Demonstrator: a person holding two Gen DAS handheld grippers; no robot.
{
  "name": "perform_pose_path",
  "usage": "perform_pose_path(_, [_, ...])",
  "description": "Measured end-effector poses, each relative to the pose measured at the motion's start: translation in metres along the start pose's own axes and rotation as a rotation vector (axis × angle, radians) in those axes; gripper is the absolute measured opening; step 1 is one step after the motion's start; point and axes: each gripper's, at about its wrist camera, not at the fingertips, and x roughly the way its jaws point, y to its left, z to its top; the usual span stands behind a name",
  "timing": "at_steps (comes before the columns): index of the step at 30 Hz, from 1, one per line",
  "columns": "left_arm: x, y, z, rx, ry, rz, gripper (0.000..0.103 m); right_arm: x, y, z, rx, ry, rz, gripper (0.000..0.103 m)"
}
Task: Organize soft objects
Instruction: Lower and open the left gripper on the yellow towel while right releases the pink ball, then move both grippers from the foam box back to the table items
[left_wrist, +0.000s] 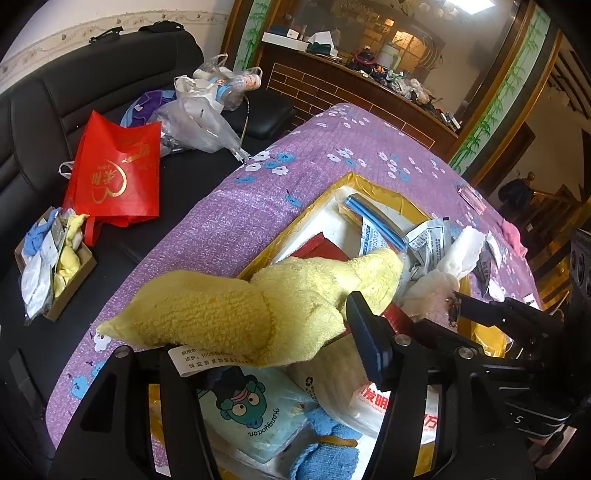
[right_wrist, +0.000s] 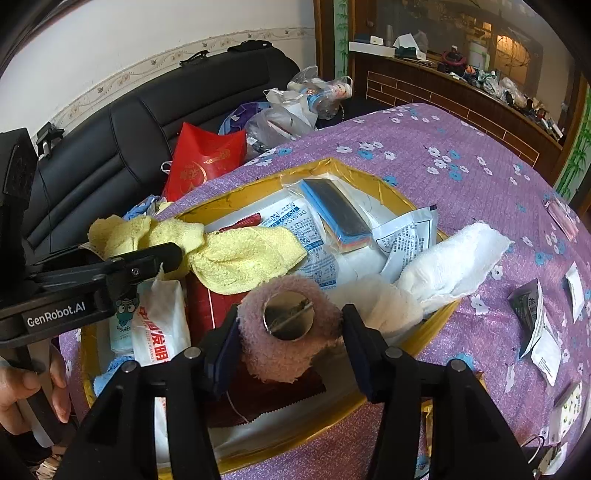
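A gold-rimmed box (left_wrist: 369, 186) (right_wrist: 332, 164) sits on the purple flowered cloth. My left gripper (left_wrist: 269, 354) is shut on a yellow towel (left_wrist: 229, 310) and holds it over the box's near left corner; the towel also shows in the right wrist view (right_wrist: 236, 254). My right gripper (right_wrist: 291, 328) is shut on a pink fuzzy roll (right_wrist: 280, 354) with a round metal piece in its middle, above the box's near side. A white towel (right_wrist: 450, 262) (left_wrist: 458, 254) drapes over the box's right rim. A blue cloth (left_wrist: 332, 443) lies in the box.
The box holds packets, a blue-edged sponge pack (right_wrist: 334, 210), tissue packs (left_wrist: 255, 413) and red paper. Loose sachets (right_wrist: 535, 317) lie on the cloth at right. A black sofa (left_wrist: 110, 92) carries a red bag (left_wrist: 118, 173), plastic bags and a small cardboard box of cloths (left_wrist: 55, 266).
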Motion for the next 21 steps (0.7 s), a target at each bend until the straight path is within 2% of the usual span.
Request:
perform_pose_path(2, [-0.001,-0.002,0.000,0.004,0.000,0.001,0.067,-0.003,0.001,0.000,0.001,-0.007,0.001,0.055])
perform_pose_path(10, [-0.011,-0.005,-0.002,0.012,-0.012,0.021,0.069,-0.022,0.003,-0.004,-0.006,-0.048,-0.009,0.056])
perform_pose_path(13, [-0.016,-0.007,-0.004,0.020,-0.021,0.024,0.078,-0.032,0.001,-0.006,-0.005,-0.059,-0.016,0.056])
perform_pose_path(15, [-0.023,-0.009,-0.005,0.030,-0.034,0.025,0.080,-0.039,-0.002,-0.010,-0.003,-0.067,-0.019,0.064])
perform_pose_path(19, [-0.037,-0.012,-0.006,0.040,-0.051,0.021,0.080,-0.060,-0.012,-0.024,0.016,-0.089,-0.022,0.068])
perform_pose_path(21, [-0.046,-0.017,-0.007,0.052,-0.056,0.014,0.080,-0.072,-0.020,-0.031,0.030,-0.102,-0.025,0.075])
